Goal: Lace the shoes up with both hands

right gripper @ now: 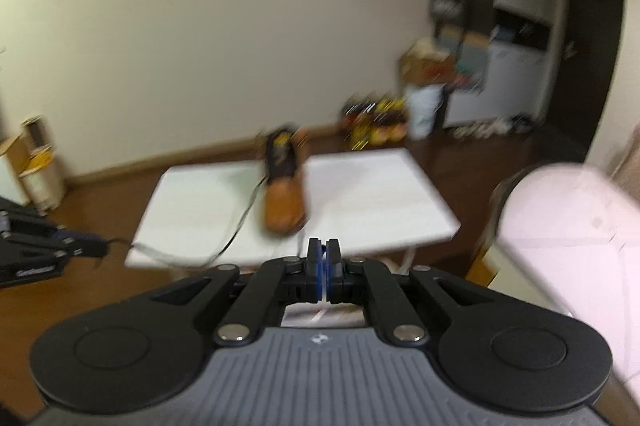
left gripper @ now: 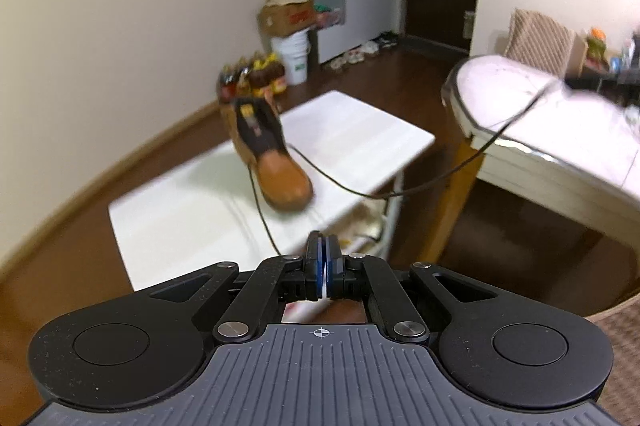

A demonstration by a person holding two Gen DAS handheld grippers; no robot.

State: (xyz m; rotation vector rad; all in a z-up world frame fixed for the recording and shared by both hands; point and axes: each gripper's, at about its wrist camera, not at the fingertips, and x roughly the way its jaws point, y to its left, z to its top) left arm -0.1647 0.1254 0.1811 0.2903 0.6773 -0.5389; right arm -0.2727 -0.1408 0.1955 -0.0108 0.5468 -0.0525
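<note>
Item: 1 tan work boot (left gripper: 276, 162), standing on the white table (left gripper: 180, 222); you are drawing its 2 dark lace ends (left gripper: 400, 192) outward, left gripper (left gripper: 322, 246) and right gripper (right gripper: 323, 250) each clamped on 1; crossing and knotting remaining, it seems

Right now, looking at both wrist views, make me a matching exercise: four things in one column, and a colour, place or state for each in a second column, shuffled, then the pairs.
Things:
1. boot
2. low table
3. shoelace
4. white bucket

Descriptions:
A. on the floor by the far wall
B. tan, standing on the low table
C. white, with the boot on top
D. dark, running from the boot off past the table edge

Pairs: 1-B, 2-C, 3-D, 4-A
</note>
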